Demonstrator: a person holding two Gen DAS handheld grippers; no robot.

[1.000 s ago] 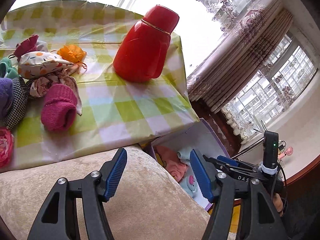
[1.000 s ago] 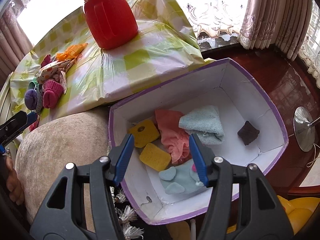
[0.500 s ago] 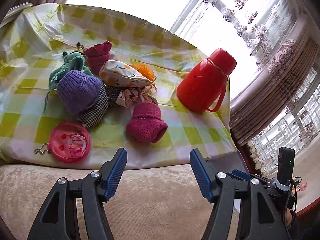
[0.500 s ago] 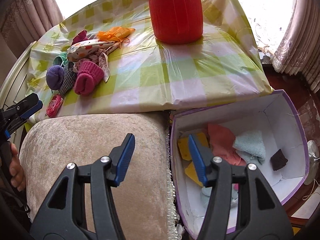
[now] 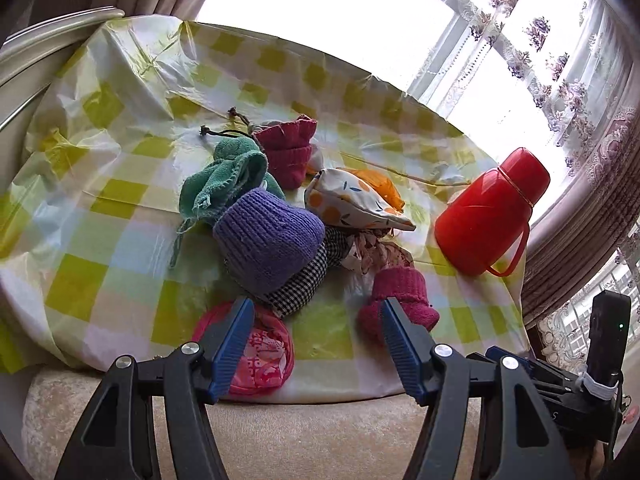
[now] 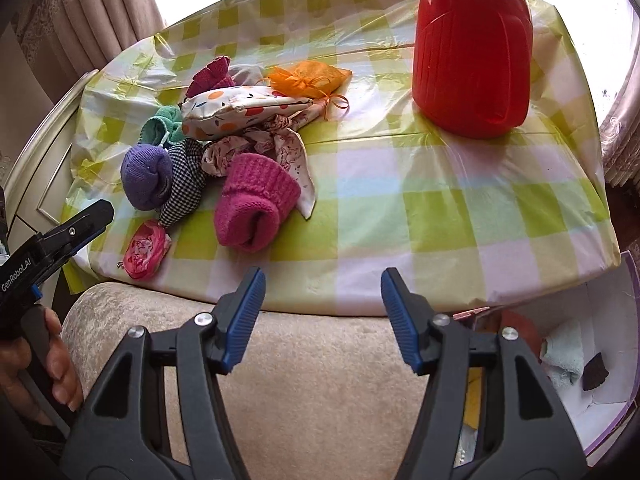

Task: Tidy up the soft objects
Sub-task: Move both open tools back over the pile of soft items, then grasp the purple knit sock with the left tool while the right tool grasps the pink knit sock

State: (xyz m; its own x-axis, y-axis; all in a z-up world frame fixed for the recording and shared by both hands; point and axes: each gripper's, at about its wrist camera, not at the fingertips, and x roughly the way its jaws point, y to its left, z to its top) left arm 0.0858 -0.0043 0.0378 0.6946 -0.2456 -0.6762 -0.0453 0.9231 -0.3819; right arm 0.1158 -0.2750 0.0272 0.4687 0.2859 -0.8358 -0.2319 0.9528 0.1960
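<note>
A heap of soft things lies on the checked tablecloth (image 5: 120, 248): a purple knit hat (image 5: 268, 240), a green cloth (image 5: 224, 180), a magenta knit sock (image 5: 398, 300), a second magenta sock (image 5: 290, 148), a dotted pouch (image 5: 348, 200), an orange bag (image 6: 308, 78) and a round pink purse (image 5: 260, 354). My left gripper (image 5: 316, 344) is open and empty, just short of the purse and the near sock. My right gripper (image 6: 322, 316) is open and empty over the beige cushion (image 6: 320, 380), short of the magenta sock (image 6: 256, 208).
A red thermos jug (image 5: 488, 216) stands at the table's right end (image 6: 472, 48). A white box with a purple rim (image 6: 624, 400) sits low at the right and holds a light blue towel (image 6: 562, 354) and a dark brown piece (image 6: 596, 376).
Both grippers have swung left and up, away from the box and toward the heap on the table. Both stay open and empty.
</note>
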